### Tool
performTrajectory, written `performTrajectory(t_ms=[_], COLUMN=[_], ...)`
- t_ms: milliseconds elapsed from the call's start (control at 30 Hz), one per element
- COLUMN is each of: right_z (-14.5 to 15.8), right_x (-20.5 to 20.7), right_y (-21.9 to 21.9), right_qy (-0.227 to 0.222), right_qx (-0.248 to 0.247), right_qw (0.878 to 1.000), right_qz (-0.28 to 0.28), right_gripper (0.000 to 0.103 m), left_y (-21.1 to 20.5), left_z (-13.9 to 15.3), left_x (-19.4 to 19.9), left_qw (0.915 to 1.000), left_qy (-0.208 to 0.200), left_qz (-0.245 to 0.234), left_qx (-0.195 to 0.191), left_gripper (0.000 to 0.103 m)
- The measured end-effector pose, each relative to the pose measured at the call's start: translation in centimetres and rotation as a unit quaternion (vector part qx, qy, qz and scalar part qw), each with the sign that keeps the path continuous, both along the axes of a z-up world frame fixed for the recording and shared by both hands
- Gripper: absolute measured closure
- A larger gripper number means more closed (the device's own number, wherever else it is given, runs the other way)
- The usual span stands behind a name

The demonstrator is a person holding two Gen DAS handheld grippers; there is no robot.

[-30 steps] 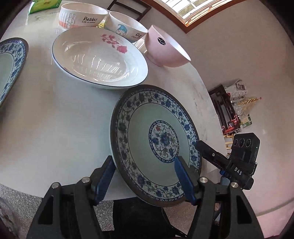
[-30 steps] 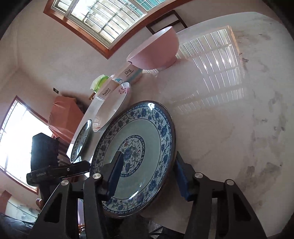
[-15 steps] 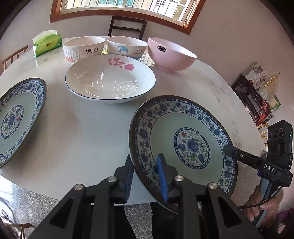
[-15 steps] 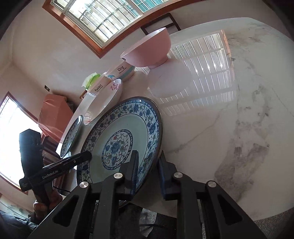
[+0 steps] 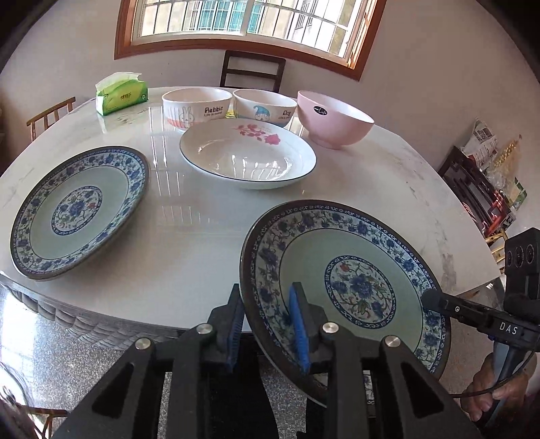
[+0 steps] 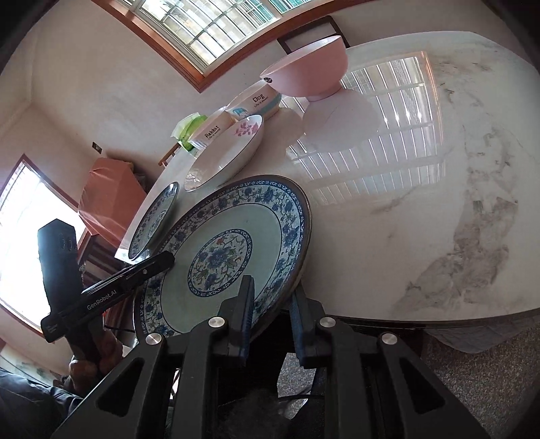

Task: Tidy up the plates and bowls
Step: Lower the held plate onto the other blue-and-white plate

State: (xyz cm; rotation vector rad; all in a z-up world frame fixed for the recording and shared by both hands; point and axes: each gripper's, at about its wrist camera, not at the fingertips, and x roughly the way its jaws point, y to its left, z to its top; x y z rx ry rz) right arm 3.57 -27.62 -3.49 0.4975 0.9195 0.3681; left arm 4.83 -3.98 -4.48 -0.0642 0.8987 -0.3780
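Two claws [image 5: 266,324] [image 6: 270,314] gripping plate [image 5: 344,287], bowls [image 5: 197,106] lettered "Rabbit", "Dog" [image 5: 265,107]

A home dining room: a round marble-look table [image 5: 202,236] set with household plates and cartoon-printed bowls [image 5: 197,106], a tissue pack [image 5: 121,94], wooden chairs [image 5: 251,71] around it, and a wood-framed barred window [image 5: 243,20] behind

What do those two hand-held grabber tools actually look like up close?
Both are matte black plastic frames with silver round bolts. Each left gripper and right gripper finger carries a ribbed blue pad. Seen from across, one is lettered DAS in white, the other GenRobot.AI. A thin black cable trails from the handle held by a bare hand.
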Motion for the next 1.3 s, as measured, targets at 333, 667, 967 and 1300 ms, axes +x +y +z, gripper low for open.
performTrajectory(t_ms=[333,667,967,1300], right_z=[1.3,3.3,3.3,3.2], right_x=[1.7,5.5,9.4,13.2], right_y=[4.7,11.4,16.2,21.1], right_qy=[-0.017,-0.052,-0.063,-0.077], right_qx=[-0.013,-0.035,-0.043,-0.075], right_qw=[0.998,0.990,0.985,0.978], right_qz=[0.052,0.122,0.152,0.179], right_gripper=[0.083,0.082,0.082,0.081], left_y=[4.8,11.3,15.6,19.6], left_z=[1.4,3.3,3.4,2.5], left_x=[-1.9,-1.4,0.6,3.1], left_qw=[0.9979,0.9889,0.9802,0.9715], left_qy=[-0.028,-0.053,-0.067,-0.065], left_qz=[0.059,0.139,0.186,0.228], left_qx=[-0.001,-0.001,0.007,0.004], left_gripper=[0.076,0.075,0.074,0.073])
